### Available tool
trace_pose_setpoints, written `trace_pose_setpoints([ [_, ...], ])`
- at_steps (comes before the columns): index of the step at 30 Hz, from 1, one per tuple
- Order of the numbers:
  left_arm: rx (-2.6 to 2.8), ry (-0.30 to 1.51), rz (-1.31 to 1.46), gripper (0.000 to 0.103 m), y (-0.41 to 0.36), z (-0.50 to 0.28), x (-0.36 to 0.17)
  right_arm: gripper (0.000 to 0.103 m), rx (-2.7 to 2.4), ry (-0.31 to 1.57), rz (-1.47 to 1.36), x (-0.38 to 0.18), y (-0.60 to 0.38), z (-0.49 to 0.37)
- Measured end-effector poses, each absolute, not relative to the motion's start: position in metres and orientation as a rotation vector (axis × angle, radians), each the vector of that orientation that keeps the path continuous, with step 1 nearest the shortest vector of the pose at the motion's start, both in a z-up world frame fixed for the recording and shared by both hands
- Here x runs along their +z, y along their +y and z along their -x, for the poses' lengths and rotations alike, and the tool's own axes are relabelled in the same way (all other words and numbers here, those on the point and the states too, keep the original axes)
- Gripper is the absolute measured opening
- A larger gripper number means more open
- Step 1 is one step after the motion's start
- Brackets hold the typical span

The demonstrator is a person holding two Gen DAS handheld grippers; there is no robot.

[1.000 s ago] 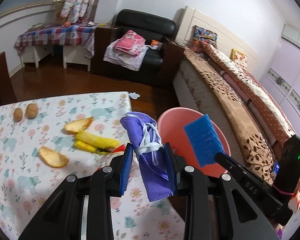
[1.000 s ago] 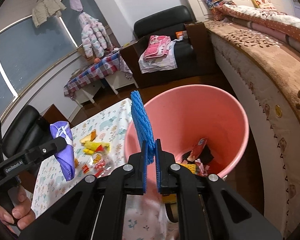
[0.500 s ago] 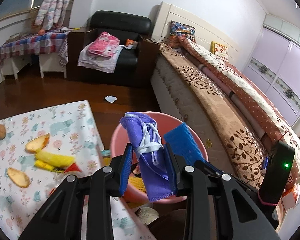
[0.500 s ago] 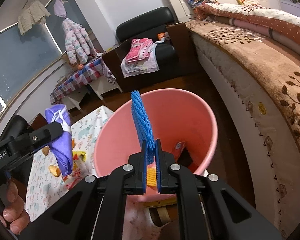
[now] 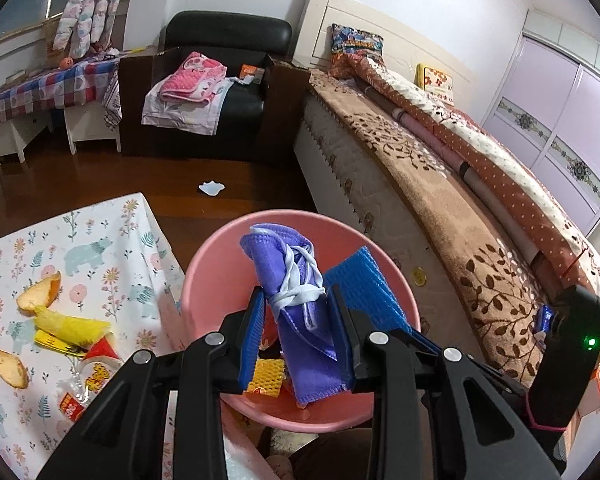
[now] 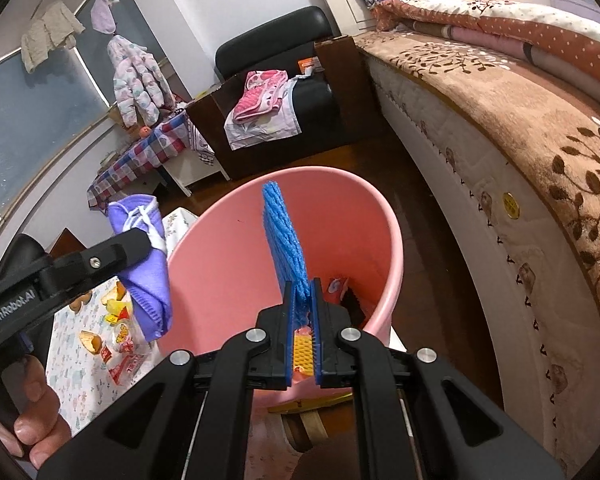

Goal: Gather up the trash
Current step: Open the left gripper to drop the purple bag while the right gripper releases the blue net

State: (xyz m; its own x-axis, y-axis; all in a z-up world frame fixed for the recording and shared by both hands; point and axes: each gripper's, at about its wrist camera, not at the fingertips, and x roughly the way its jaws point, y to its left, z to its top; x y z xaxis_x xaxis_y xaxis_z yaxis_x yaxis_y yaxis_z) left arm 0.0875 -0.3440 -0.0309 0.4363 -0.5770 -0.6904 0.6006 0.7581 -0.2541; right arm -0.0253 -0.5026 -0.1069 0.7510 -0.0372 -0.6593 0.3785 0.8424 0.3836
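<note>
Peels and wrappers (image 5: 66,330) are left on tablecloth (image 5: 112,248) beside pink bin (image 5: 396,280). Bin's seen w/ wrappers inside. Purple mask (image 5: 300,312) is clamped by left gripper (image 5: 296,336), blue mesh (image 6: 284,240) by right gripper (image 6: 302,320), both over bin.

- The bin (image 5: 204,276) stands on the floor, just beside the table (image 5: 112,248) on its left and near the bed (image 5: 440,216) on its right.
- Wrappers (image 6: 336,288) lie in the bin's bottom.
- The rolled cloth (image 5: 300,312) hangs over the bin's opening, between the left gripper (image 5: 298,312) jaws.
- The ribbed sheet (image 6: 286,244) stands upright over the bin, clamped in the right gripper (image 6: 302,316), to the right of the cloth.
- Peels (image 5: 40,292) and packets (image 5: 72,400) lie on the table, left of the bin.
- The armchair (image 5: 220,80) stands behind the bin, across the floor.
</note>
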Motion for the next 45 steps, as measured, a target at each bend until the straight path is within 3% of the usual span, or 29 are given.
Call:
trace_pose_setpoints([
  [27, -0.719, 0.898, -0.063, 0.033, -0.357, -0.086, -0.054, 0.008, -0.256, 0.707, -0.537, -0.117, -0.508, 0.024],
  [32, -0.71, 0.902, -0.053, 0.042, -0.352, -0.087, -0.052, 0.008, -0.261, 0.707, -0.536, -0.116, -0.508, 0.025],
  [45, -0.695, 0.908, -0.028, 0.043, -0.333, -0.083, -0.044, 0.009, -0.257, 0.727, -0.537, -0.116, -0.507, 0.026],
])
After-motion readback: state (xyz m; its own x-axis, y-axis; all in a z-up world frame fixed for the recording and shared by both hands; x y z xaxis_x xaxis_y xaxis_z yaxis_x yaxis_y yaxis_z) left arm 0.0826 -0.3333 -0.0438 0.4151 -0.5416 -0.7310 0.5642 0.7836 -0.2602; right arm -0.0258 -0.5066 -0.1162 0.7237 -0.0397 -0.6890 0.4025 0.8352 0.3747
